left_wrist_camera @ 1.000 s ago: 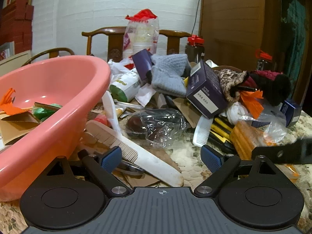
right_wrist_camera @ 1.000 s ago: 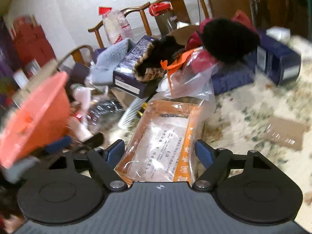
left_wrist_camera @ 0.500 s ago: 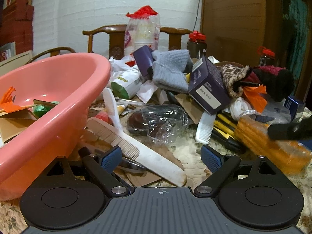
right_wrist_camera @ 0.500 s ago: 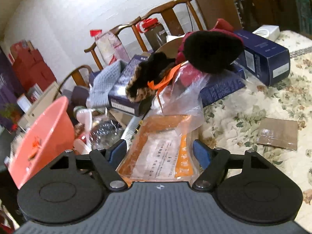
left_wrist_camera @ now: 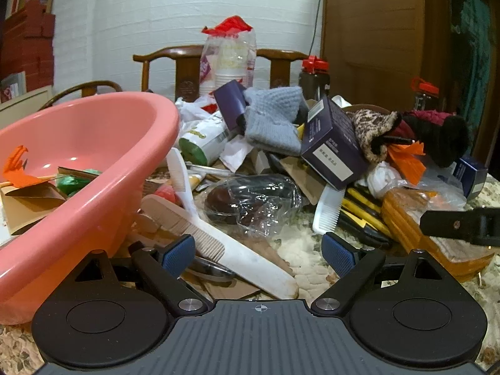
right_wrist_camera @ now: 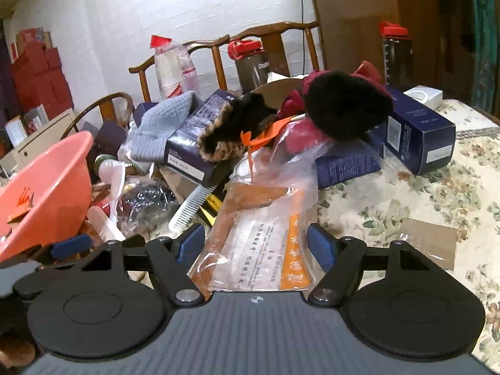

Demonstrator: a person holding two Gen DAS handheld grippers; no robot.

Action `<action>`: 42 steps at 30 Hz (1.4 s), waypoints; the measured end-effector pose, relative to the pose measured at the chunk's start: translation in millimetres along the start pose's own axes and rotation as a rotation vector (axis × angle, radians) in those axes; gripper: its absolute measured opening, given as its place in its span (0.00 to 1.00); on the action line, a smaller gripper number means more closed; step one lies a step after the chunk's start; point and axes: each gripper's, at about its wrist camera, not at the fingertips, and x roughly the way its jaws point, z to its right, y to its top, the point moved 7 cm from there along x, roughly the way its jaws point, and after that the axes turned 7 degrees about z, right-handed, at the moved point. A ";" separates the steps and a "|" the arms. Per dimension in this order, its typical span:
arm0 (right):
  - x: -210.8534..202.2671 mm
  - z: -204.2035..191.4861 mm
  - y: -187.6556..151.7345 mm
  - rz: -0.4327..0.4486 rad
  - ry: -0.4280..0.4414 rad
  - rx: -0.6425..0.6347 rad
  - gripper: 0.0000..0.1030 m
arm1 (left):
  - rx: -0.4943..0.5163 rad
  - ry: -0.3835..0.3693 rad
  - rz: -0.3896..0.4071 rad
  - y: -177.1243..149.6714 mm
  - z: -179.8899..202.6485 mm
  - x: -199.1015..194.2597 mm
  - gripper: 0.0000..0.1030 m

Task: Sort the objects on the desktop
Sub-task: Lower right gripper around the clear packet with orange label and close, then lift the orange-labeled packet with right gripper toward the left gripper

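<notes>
Two grippers are hovering over a cluttered desk [right_wrist_camera: 437,193] beside a pink basin [left_wrist_camera: 103,143].

The right gripper [right_wrist_camera: 256,245] is closing in around an orange-edged plastic packet [right_wrist_camera: 265,250] lying between its blue pads, which are not yet pressing on it. The left gripper [left_wrist_camera: 258,250] is standing wide and empty above a white comb [left_wrist_camera: 237,250], just beside the basin.

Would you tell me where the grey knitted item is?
In the left wrist view, the grey knitted item lies atop the pile's centre, between two purple boxes.
</notes>
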 end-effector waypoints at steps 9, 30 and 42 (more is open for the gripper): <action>0.3 25.2 15.9 -0.004 0.013 0.148 0.74 | 0.050 -0.027 0.036 1.1 10.1 -5.7 0.92; 13.3 44.4 13.4 -0.150 0.042 0.103 0.95 | 0.072 -0.029 0.032 0.3 24.8 -4.7 0.92; 15.9 59.1 20.7 -0.133 0.071 0.170 0.93 | 0.195 -0.210 -0.004 -10.3 87.2 -19.3 0.92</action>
